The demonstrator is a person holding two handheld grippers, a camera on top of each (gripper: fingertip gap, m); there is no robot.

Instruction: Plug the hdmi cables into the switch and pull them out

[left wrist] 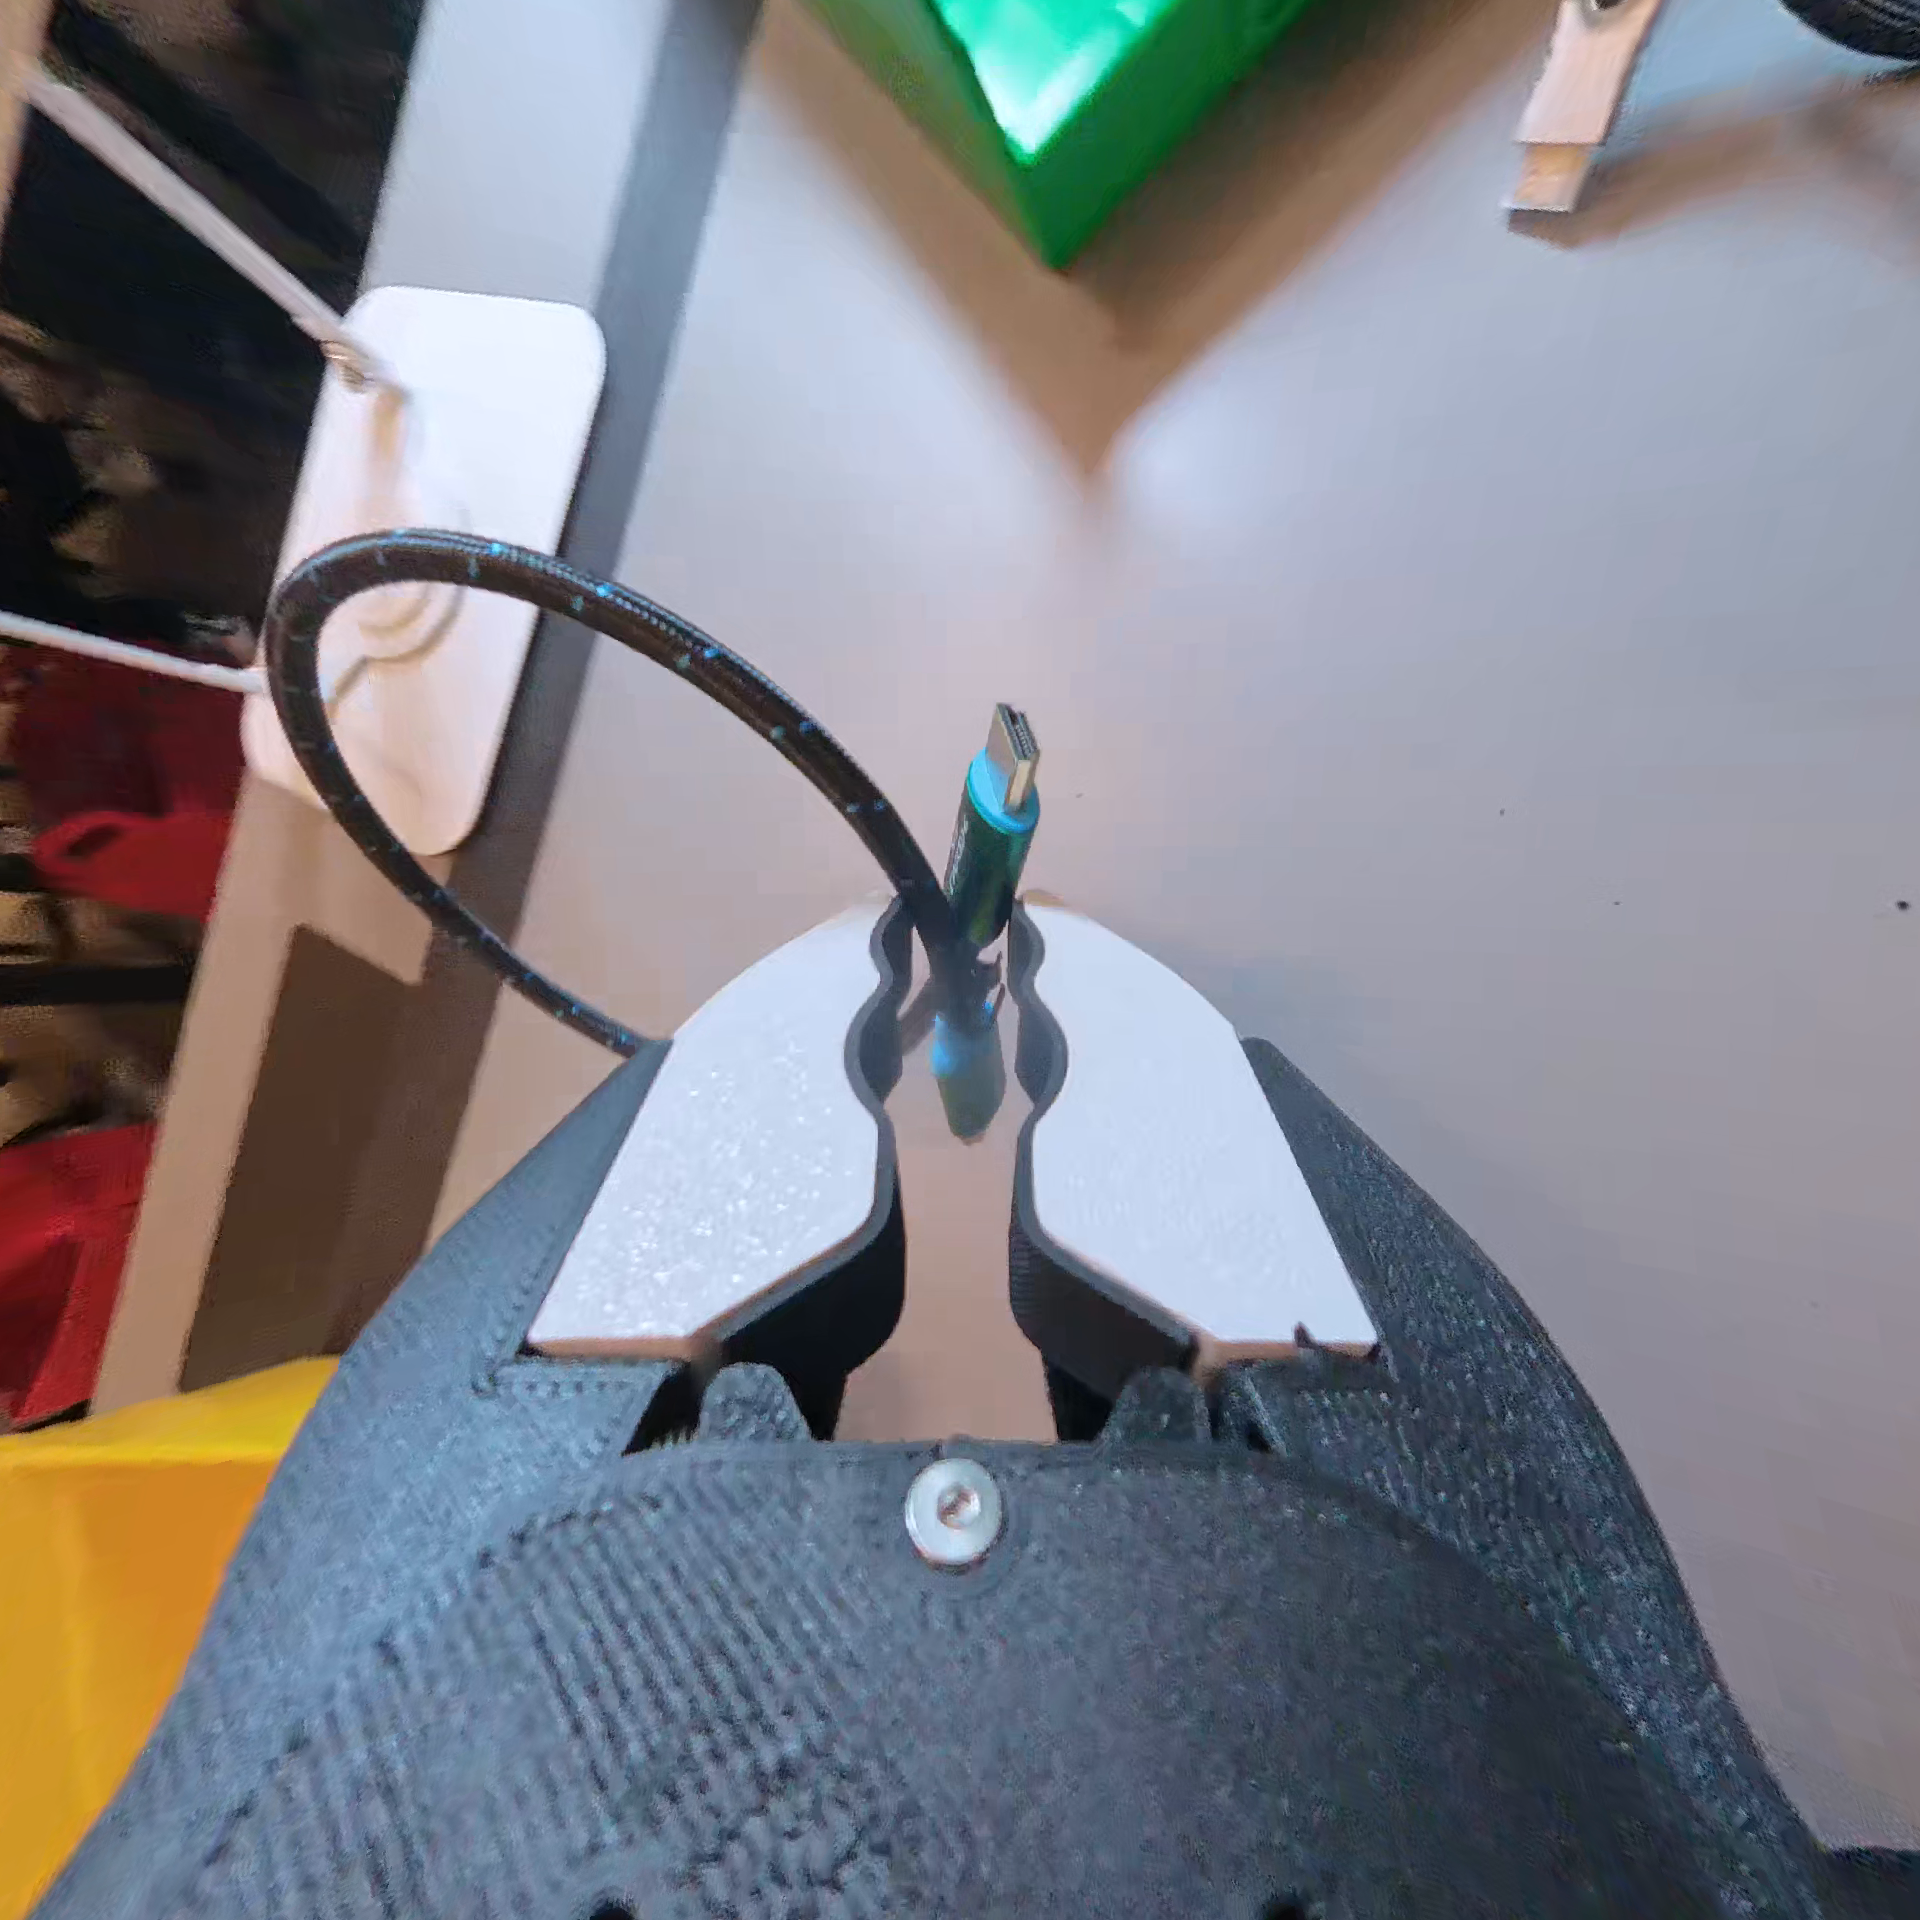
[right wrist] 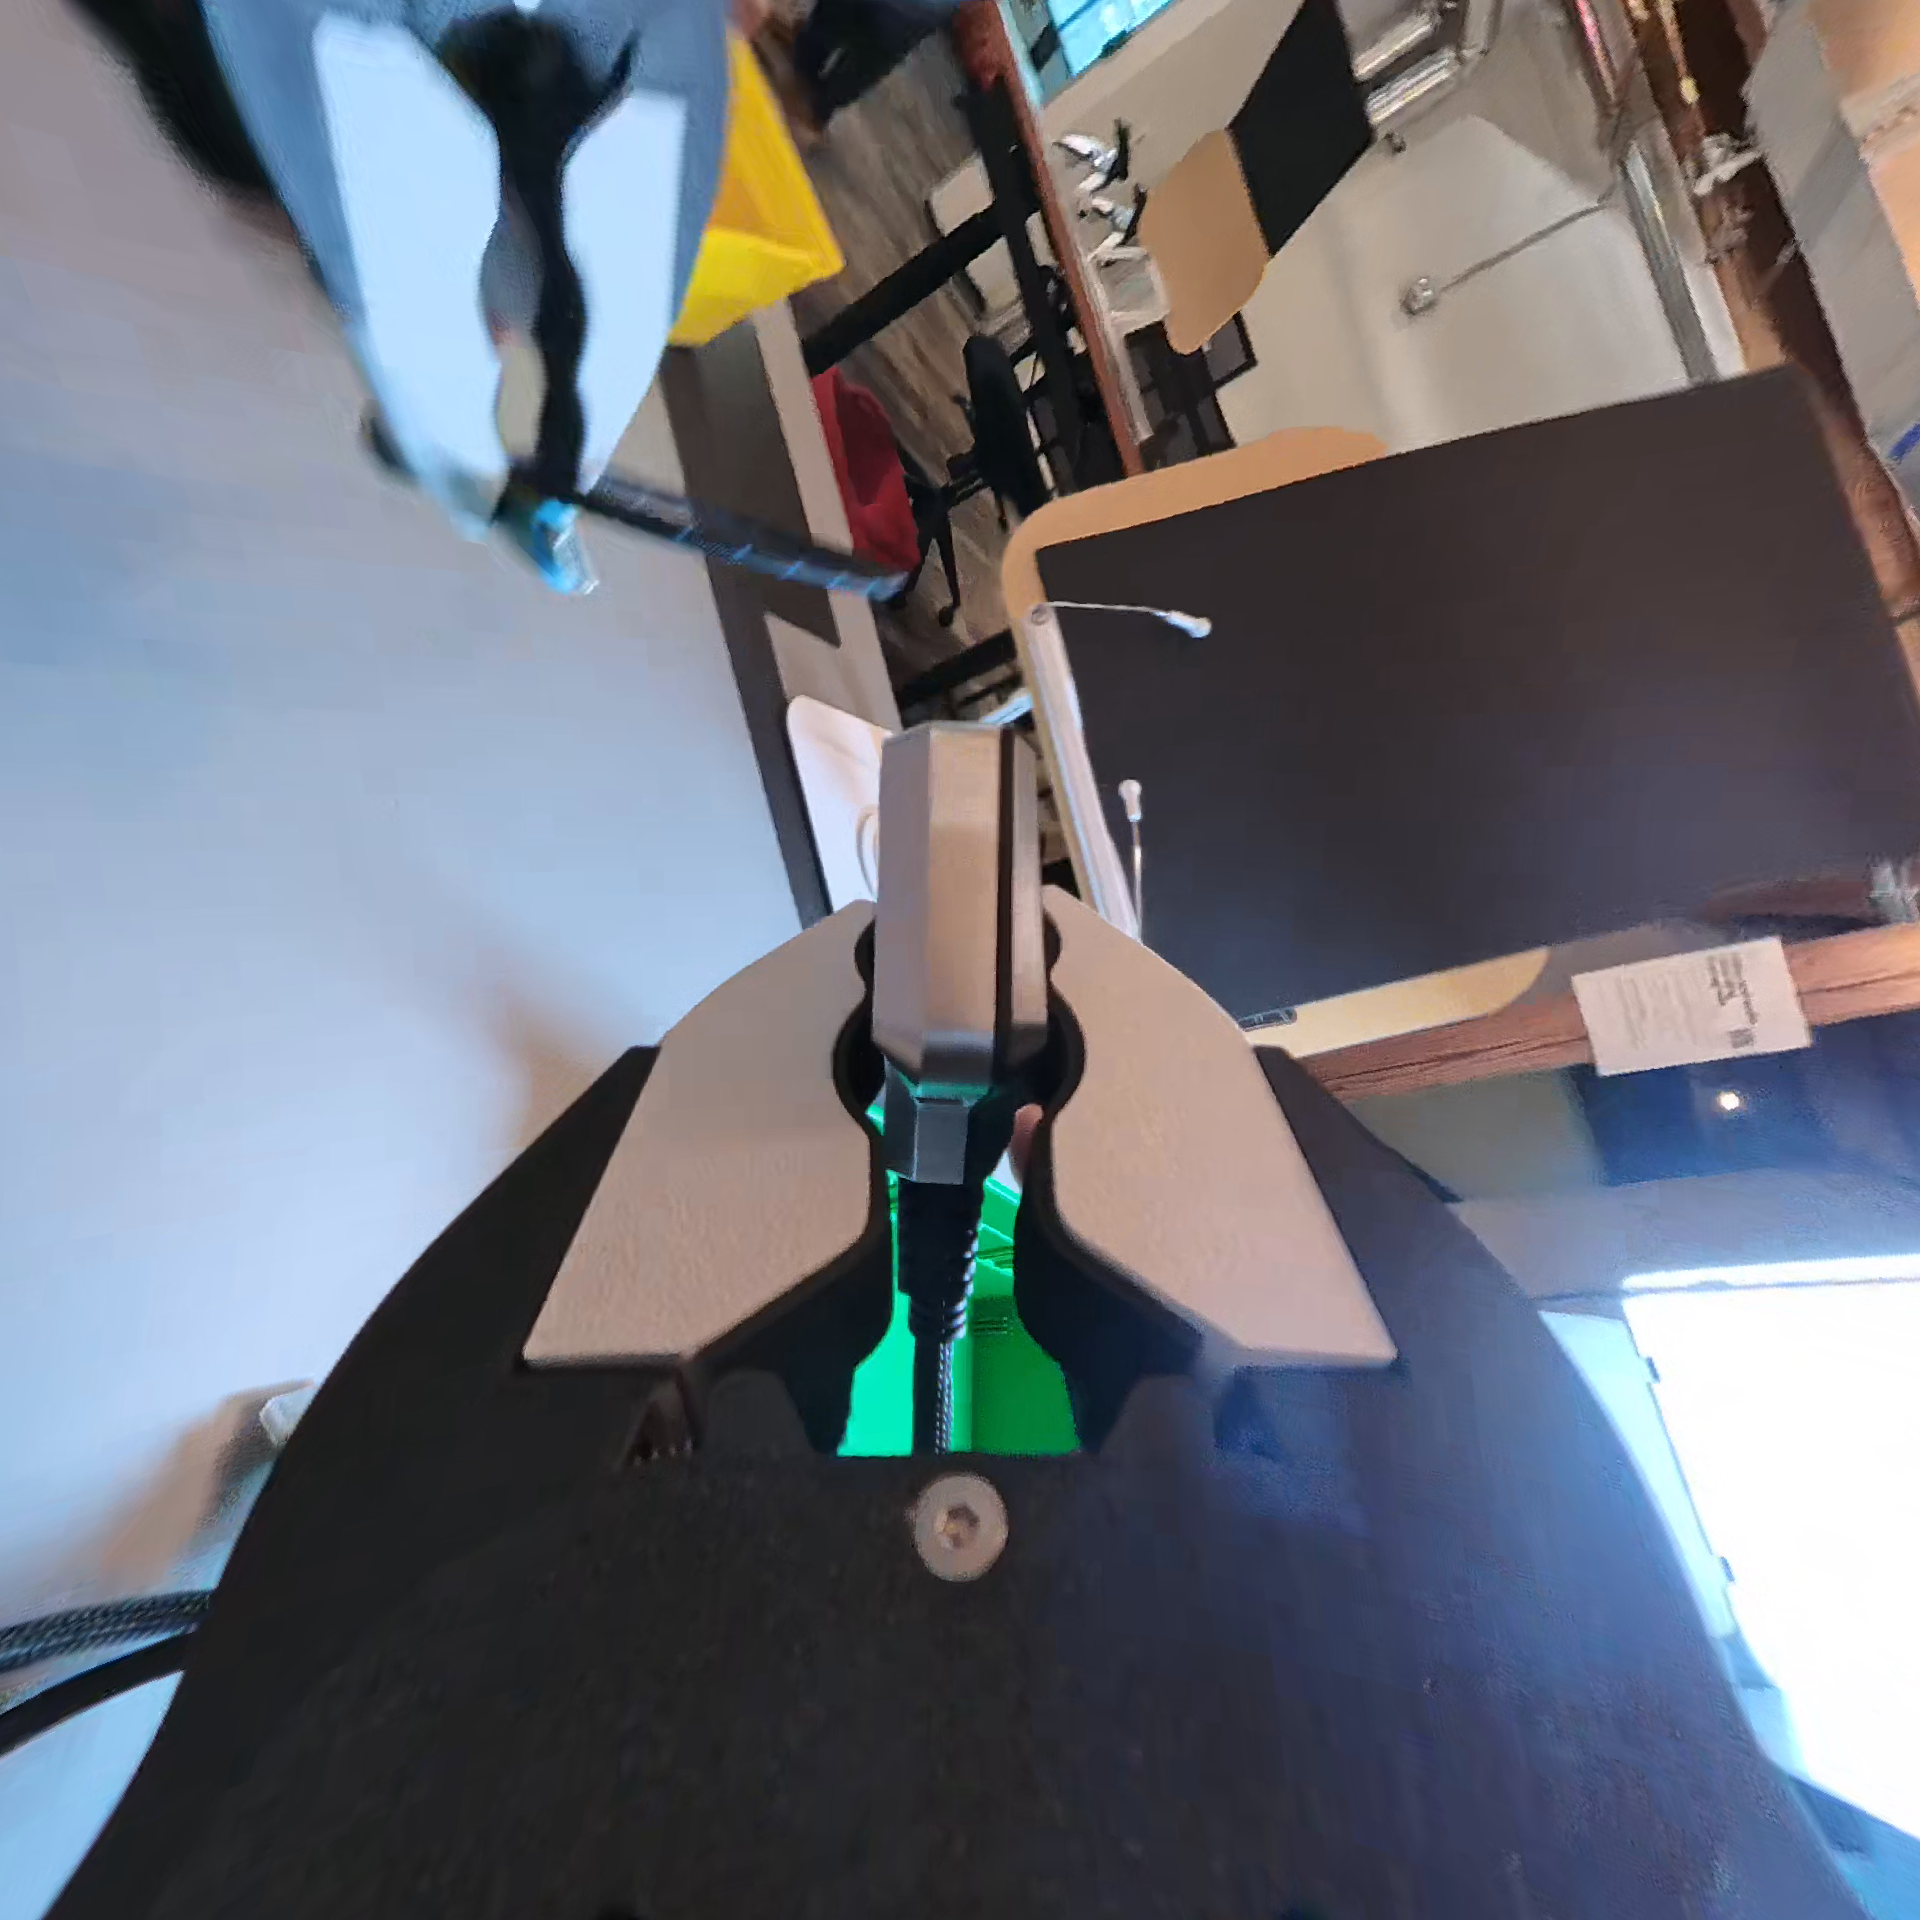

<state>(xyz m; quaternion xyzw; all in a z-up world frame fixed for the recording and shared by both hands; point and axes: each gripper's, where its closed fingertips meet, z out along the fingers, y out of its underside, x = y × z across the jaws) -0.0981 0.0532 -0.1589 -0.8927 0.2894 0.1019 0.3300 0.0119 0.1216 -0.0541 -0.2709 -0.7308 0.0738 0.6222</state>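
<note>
My left hand-held gripper (left wrist: 951, 940) clamped on blue-green plug (left wrist: 992, 821), braided cable (left wrist: 582, 608) looping left. My right hand-held gripper (right wrist: 956, 935) clamped on grey switch (right wrist: 951, 904) above worktop (right wrist: 312, 831).

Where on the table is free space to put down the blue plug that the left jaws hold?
The wide bare tabletop ahead and to the right of the left gripper is free, bordered by the green box at the far side and the silver plug at the far right. The left edge is crowded: the white pad and the looping cable lie there.
</note>
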